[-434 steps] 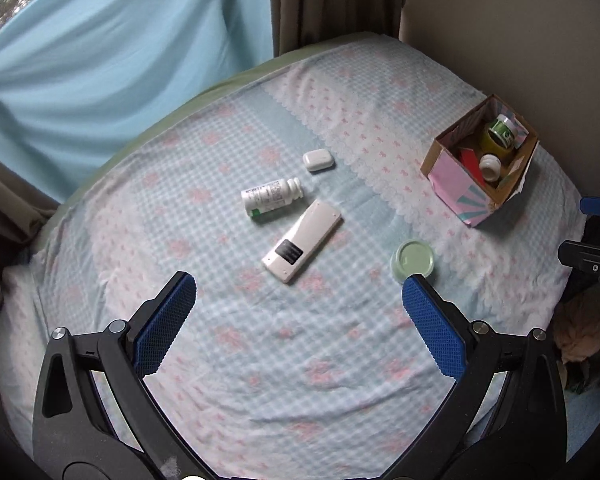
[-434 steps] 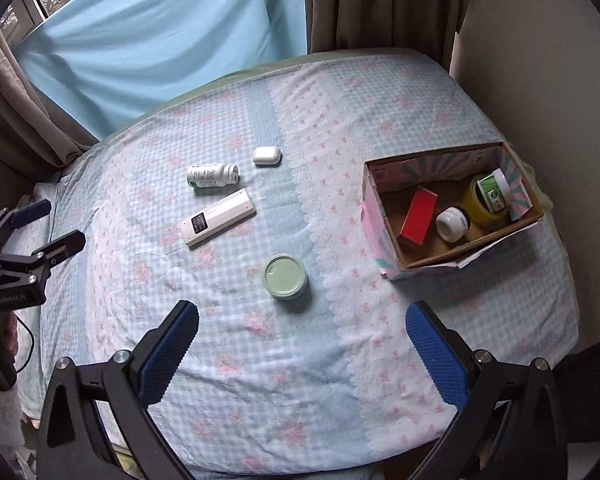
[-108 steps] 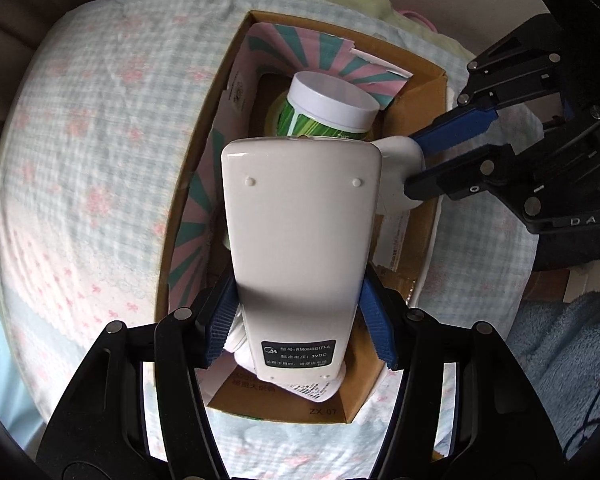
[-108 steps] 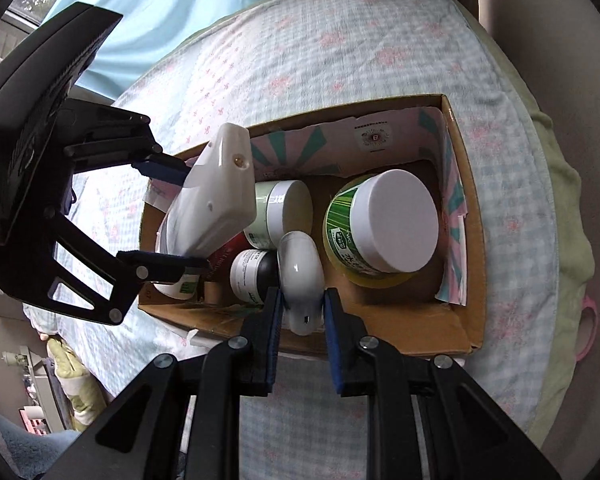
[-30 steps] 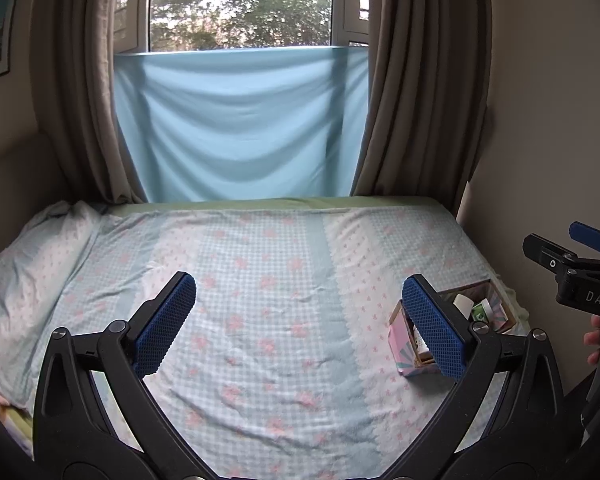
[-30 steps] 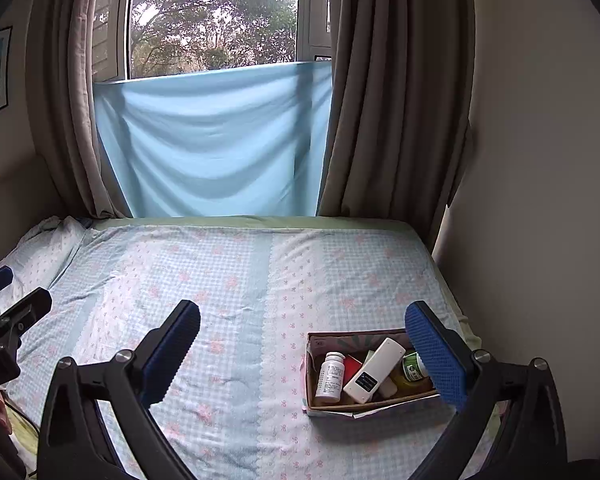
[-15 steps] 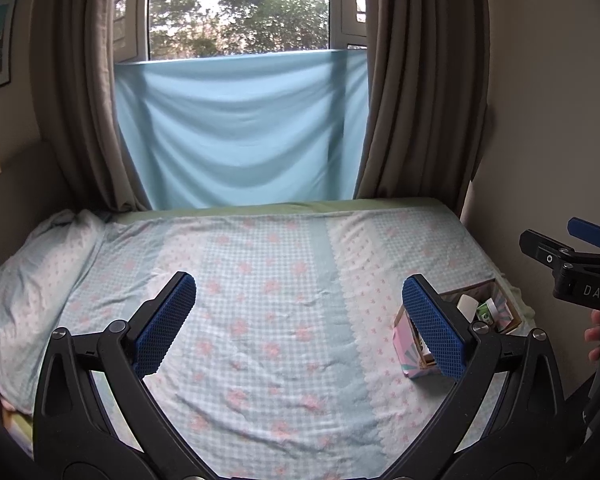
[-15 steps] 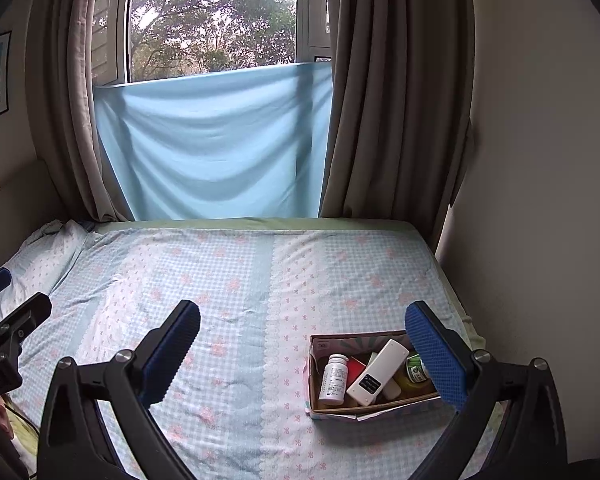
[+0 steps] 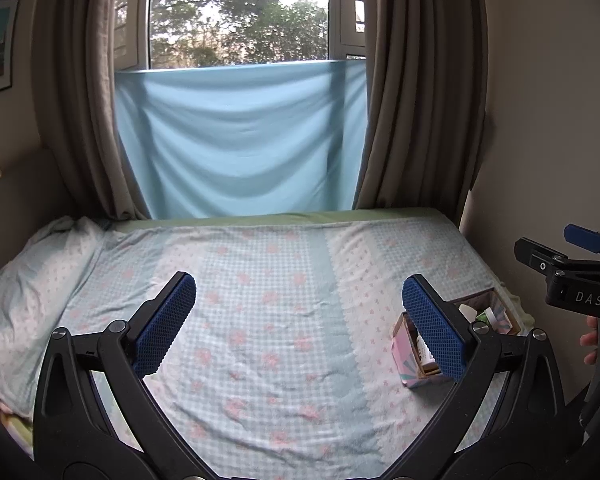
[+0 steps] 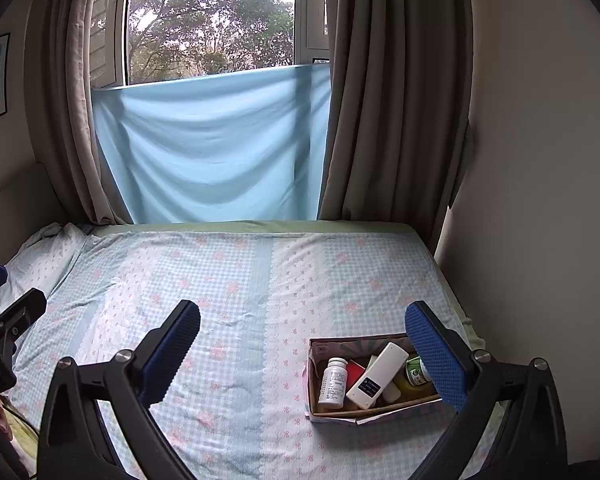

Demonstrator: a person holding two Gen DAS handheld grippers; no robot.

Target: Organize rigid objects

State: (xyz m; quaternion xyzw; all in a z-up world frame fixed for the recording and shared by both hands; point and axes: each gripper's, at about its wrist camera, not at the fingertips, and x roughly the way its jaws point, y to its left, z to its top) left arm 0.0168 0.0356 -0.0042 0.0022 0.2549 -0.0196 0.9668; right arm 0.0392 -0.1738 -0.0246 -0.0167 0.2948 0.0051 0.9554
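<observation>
Nearest the lens in the right wrist view, the right gripper has its blue pads spread wide with nothing between them; in the left wrist view the left gripper is equally wide apart and empty. Just beyond, at the lower right of the right wrist view, the cardboard box sits on the checked bedsheet and holds the white pill bottle, the white remote, a red item and a green-labelled jar. The sheet shows no loose objects, so the sorting looks finished. The remaining risks are small. The remote leans diagonally across the other items with one end raised toward the rim, so a nudge to the box on the soft mattress could tip it out. The box also lies close to the bed's right edge, where a careless sweep might push it off. Farther back are the blue cloth and curtains.
</observation>
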